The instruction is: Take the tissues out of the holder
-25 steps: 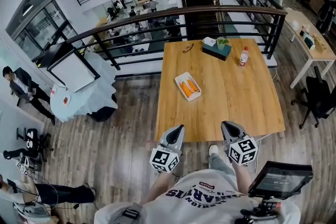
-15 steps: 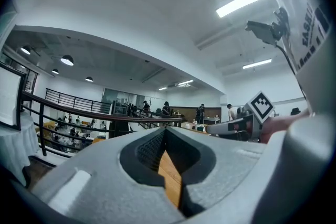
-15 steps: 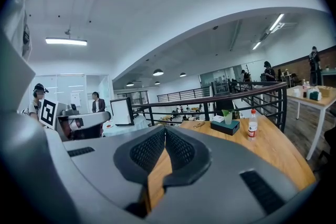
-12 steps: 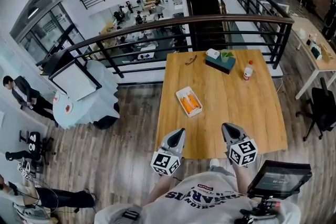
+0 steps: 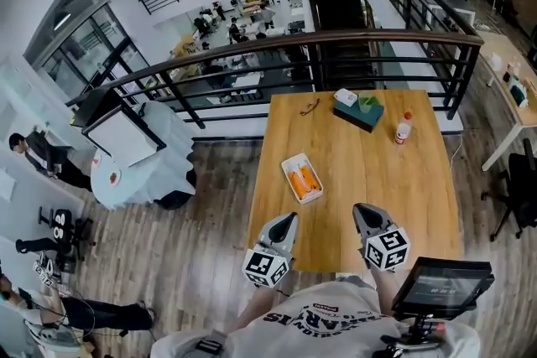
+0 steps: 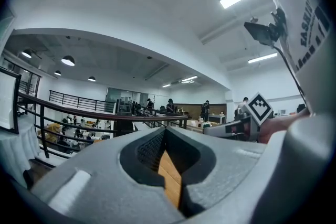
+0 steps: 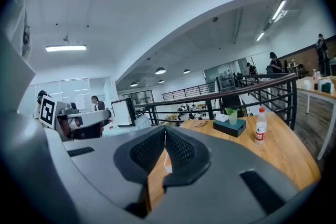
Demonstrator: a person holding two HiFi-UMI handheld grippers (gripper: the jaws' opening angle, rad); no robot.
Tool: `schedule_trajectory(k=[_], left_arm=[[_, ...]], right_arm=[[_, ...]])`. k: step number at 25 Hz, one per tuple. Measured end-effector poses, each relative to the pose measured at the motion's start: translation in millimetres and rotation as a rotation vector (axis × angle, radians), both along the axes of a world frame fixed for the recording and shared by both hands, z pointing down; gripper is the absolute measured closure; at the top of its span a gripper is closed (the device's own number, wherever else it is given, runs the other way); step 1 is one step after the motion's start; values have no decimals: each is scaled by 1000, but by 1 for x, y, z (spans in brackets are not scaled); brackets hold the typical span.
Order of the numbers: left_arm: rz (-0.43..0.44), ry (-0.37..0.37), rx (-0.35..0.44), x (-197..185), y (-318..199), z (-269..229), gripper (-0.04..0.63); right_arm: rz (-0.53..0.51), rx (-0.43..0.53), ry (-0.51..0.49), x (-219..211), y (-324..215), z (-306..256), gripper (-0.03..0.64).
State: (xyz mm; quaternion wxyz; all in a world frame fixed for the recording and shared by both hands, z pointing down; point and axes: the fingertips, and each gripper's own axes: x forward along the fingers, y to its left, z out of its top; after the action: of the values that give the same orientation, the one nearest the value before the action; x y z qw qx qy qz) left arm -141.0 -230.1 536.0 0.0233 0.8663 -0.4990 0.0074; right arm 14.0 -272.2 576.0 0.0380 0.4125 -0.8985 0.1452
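Wooden worktop (image 5: 377, 180) stretches ahead of both jaws. Left gripper (image 5: 288, 220) and right gripper (image 5: 361, 212) have jaws pressed together, empty. The dark tissue holder (image 5: 358, 115) sits well ahead; best to get close, then spread one pair round the green tissue (image 5: 367, 103).

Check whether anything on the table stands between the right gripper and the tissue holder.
Nothing visible does. Bare table runs from the right gripper to the tissue holder at the far end. The white tray lies left of that line and the bottle stands right of it.
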Motion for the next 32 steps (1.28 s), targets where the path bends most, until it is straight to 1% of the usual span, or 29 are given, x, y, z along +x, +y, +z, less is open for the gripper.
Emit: schedule_trajectory(k=[11, 14, 17, 22, 27, 32], left_arm=[[-69, 24, -14, 27, -57, 0, 592], [-69, 22, -18, 33, -66, 0, 592], [-53, 10, -22, 36, -73, 0, 592], [-56, 17, -8, 31, -82, -6, 592], [-29, 7, -9, 25, -87, -6, 592], [-28, 5, -11, 14, -96, -4, 592]], right_arm=[[-36, -14, -8, 39, -67, 10, 607], [-45, -23, 2, 44, -79, 14, 607], [-42, -35, 0, 44, -85, 16, 607], [-44, -36, 5, 39, -87, 11, 607], [-30, -33, -8, 30, -83, 4, 607], [-42, -28, 5, 19, -80, -1, 607]])
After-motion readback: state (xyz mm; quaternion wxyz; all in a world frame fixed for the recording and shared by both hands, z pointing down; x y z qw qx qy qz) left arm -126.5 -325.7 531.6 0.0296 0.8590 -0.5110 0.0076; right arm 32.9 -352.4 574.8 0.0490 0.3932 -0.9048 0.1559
